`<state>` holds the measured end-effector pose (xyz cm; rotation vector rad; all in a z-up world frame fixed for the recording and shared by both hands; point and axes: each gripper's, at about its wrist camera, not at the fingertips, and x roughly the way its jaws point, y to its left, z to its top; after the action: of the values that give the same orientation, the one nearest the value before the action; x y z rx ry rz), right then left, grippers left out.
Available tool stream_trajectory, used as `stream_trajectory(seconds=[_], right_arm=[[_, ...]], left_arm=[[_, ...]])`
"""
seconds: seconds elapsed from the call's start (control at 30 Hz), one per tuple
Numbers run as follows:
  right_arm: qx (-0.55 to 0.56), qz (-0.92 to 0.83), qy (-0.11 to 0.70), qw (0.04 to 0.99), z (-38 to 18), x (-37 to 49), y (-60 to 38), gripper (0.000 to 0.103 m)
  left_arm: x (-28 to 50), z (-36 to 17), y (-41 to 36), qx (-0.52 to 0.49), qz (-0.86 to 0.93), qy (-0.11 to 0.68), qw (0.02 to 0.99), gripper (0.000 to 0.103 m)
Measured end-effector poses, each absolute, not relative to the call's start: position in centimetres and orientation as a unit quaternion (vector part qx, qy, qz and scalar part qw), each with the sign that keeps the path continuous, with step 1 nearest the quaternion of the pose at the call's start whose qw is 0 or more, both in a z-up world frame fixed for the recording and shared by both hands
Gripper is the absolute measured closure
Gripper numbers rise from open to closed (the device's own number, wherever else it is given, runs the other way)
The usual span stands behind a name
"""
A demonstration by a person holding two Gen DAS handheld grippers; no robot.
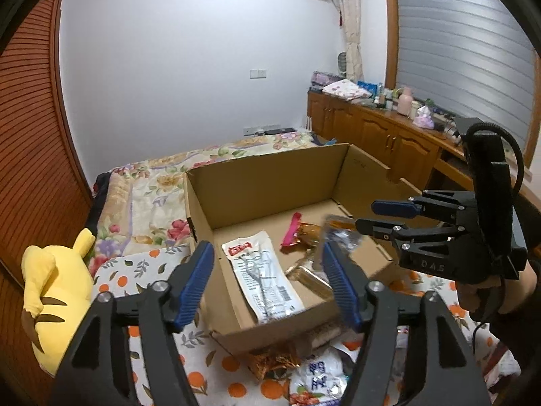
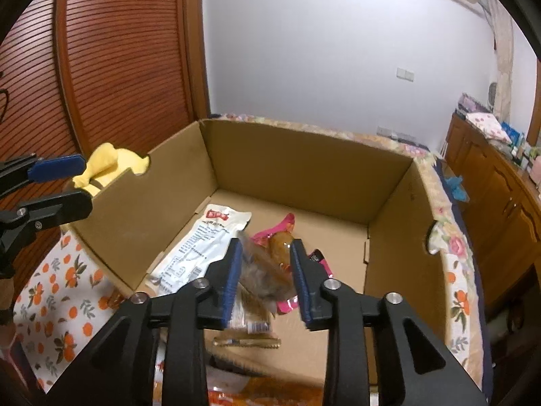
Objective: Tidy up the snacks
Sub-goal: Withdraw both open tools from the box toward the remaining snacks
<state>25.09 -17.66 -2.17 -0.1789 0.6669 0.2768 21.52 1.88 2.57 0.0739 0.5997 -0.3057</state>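
An open cardboard box (image 1: pixel 263 176) (image 2: pixel 297 169) sits on the bed. Inside lie a long white snack packet (image 1: pixel 267 277) (image 2: pixel 203 240), a pink-wrapped snack (image 1: pixel 292 230) (image 2: pixel 287 226) and a tan bar (image 1: pixel 309 279). My right gripper (image 2: pixel 265 270) (image 1: pixel 365 218) hangs over the box's right side, open, with a blurred clear-wrapped brown snack (image 2: pixel 263 270) (image 1: pixel 338 233) between its jaws, seemingly falling. My left gripper (image 1: pixel 267 284) is open and empty above the box's near edge.
More snack packets (image 1: pixel 304 375) lie on the orange-print cloth (image 1: pixel 142 270) in front of the box. A yellow plush toy (image 1: pixel 54 301) sits at the left. A wooden cabinet (image 1: pixel 372 128) with clutter stands along the right wall.
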Motion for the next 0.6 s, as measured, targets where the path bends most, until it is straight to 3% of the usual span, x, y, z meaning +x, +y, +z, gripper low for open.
stream_trajectory(seconds=[0.2, 0.6], right_arm=[[-0.098, 0.145, 0.303, 0.937, -0.8, 21.6, -18.4, 0.054], [-0.096, 0.173, 0.304, 0.932, -1.5, 15.3, -19.8, 0.046]], left_arm=[[18.7, 3.1, 1.4, 0.04, -0.169, 0.282, 0.943, 0.028], [14.7, 0.0, 0.2, 0.041, -0.198, 0.3, 0.932, 0.028]])
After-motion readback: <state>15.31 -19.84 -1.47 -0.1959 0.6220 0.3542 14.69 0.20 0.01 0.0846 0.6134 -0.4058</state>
